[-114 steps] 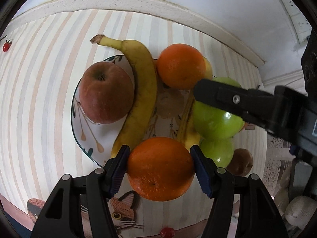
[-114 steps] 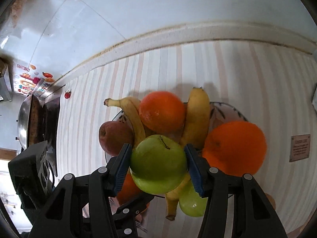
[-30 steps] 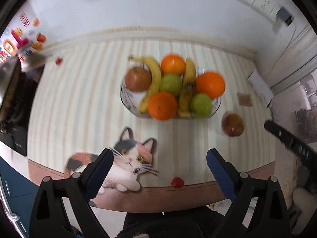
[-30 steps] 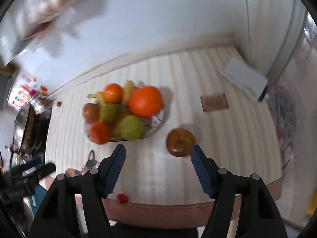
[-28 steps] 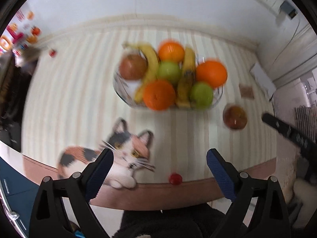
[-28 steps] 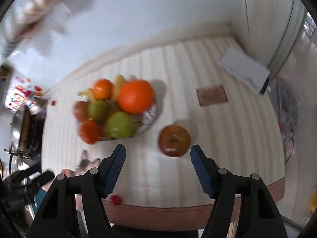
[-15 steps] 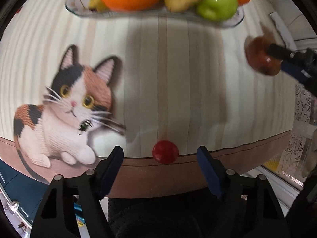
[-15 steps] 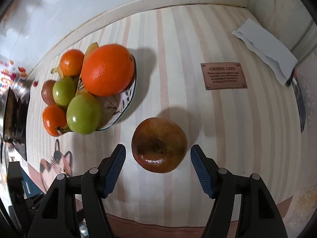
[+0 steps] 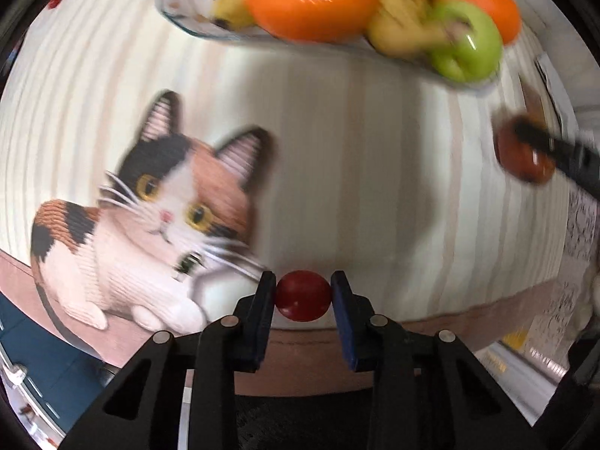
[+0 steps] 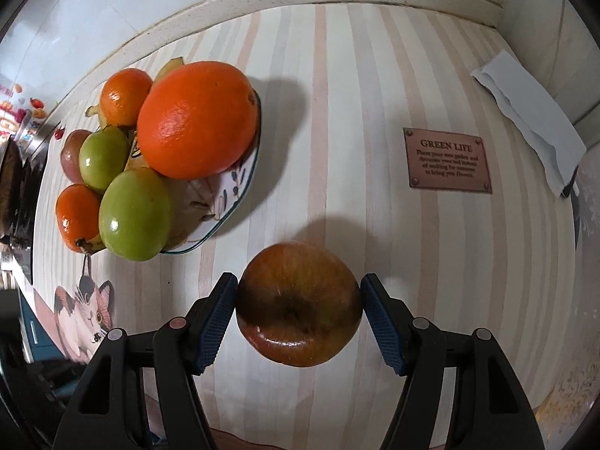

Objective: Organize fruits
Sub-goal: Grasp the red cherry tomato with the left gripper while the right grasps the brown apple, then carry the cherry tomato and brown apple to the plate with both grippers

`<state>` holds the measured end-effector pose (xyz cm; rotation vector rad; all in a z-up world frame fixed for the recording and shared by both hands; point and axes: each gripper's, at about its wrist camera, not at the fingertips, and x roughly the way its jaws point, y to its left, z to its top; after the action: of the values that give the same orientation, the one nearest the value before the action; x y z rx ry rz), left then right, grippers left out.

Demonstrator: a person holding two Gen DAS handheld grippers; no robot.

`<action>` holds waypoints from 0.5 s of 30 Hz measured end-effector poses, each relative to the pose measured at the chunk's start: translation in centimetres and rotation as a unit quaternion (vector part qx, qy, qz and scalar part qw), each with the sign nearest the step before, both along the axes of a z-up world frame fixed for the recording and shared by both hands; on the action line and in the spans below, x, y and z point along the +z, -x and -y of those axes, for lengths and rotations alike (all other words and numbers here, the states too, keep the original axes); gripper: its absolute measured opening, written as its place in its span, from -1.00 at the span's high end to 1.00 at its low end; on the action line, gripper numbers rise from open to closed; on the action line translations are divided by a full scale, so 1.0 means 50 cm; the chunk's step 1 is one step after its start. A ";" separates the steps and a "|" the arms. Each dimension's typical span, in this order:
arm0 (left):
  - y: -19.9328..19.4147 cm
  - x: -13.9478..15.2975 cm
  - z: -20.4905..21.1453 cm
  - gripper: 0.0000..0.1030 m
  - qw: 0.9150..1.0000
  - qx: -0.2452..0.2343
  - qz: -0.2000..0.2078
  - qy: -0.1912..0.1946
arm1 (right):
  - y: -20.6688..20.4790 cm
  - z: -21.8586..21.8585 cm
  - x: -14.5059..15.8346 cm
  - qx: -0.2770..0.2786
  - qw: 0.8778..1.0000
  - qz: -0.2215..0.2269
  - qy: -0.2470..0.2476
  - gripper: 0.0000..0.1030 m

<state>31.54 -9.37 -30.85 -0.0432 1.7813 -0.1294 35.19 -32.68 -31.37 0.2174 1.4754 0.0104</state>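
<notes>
My left gripper [image 9: 303, 295] is shut on a small red cherry tomato [image 9: 302, 294] at the table's front edge. My right gripper [image 10: 299, 305] is shut on a brown-red apple [image 10: 298, 305] on the striped cloth, right of the fruit plate [image 10: 240, 178]. The plate holds oranges [image 10: 198, 120], green apples [image 10: 134, 214], bananas and a red apple [image 10: 70, 155]. In the left wrist view the plate [image 9: 180, 18] is at the top, blurred, and the apple [image 9: 521, 159] with the right gripper's finger over it is at the right.
A cat picture [image 9: 157, 217] is printed on the cloth left of the tomato. A brown "GREEN LIFE" plaque [image 10: 448, 159] and a white paper [image 10: 528, 101] lie right of the apple. The table's front edge [image 9: 487, 307] is just beneath my left gripper.
Both grippers dropped from high above the table. The left closed its jaws on the cherry tomato; the right closed in around the brown-red apple.
</notes>
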 end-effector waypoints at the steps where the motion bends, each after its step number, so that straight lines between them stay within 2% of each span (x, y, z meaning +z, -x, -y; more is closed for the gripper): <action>1: -0.008 0.003 -0.010 0.46 1.000 0.009 0.002 0.000 | 0.005 -0.005 -0.001 0.003 1.000 -0.003 -0.006 -0.35; 7: -0.053 0.025 -0.076 0.47 0.998 0.059 0.014 0.001 | 0.062 -0.076 -0.008 0.041 0.997 -0.035 -0.053 -0.35; 10: -0.064 0.025 -0.097 0.46 0.997 0.072 0.011 0.003 | 0.087 -0.118 -0.007 0.066 0.996 -0.029 -0.043 -0.35; 15: -0.058 0.017 -0.128 0.45 0.996 0.087 -0.007 0.026 | 0.089 -0.130 -0.010 0.058 0.997 -0.027 -0.036 -0.36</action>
<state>34.42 -3.00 -30.01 -0.2369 1.7790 -0.0496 30.73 -26.15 -31.86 0.1915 1.5417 0.1539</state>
